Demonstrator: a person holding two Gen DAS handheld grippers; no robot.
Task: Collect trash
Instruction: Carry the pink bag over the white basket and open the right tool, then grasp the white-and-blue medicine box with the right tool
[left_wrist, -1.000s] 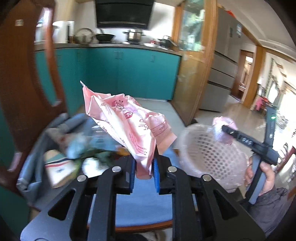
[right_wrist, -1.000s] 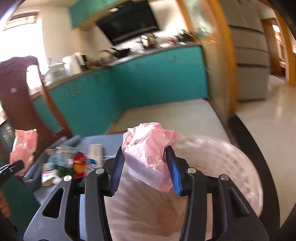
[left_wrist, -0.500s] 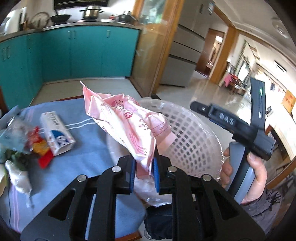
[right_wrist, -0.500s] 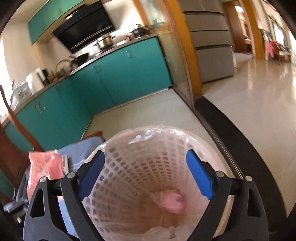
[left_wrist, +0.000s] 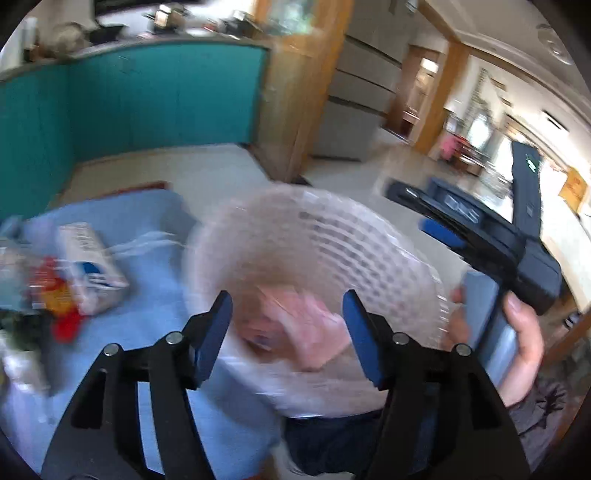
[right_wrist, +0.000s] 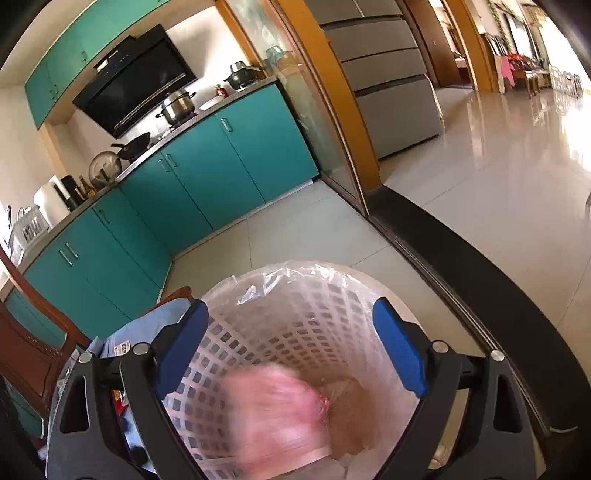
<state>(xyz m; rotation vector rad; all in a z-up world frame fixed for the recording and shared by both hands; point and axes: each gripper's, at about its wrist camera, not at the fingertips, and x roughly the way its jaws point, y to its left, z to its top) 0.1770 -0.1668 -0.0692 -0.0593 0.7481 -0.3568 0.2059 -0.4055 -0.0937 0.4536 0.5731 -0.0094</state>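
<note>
A white lattice waste basket (left_wrist: 332, 240) (right_wrist: 306, 325) lined with clear plastic stands beside a blue cloth-covered table. My left gripper (left_wrist: 286, 332) hangs over its mouth, jaws opening, nothing pressed between the pads. Below it a pink wrapper (left_wrist: 295, 325) falls blurred into the basket; the right wrist view shows the same pink wrapper (right_wrist: 273, 413) inside the bin. My right gripper (right_wrist: 291, 350) stands open and empty over the basket, and it appears at the right of the left wrist view as a right gripper (left_wrist: 436, 218) held by a hand (left_wrist: 524, 343).
On the blue tablecloth (left_wrist: 155, 280) lie a white and blue carton (left_wrist: 92, 266), red and yellow wrappers (left_wrist: 59, 302) and other blurred litter at the left edge. A wooden chair (right_wrist: 26, 350) stands left. Teal cabinets (right_wrist: 207, 173) line the back; tiled floor opens right.
My left gripper opened and let the pink wrapper go; it now drops into the basket. My right gripper opened earlier, dropping its own pink bag into the bin, and stays open.
</note>
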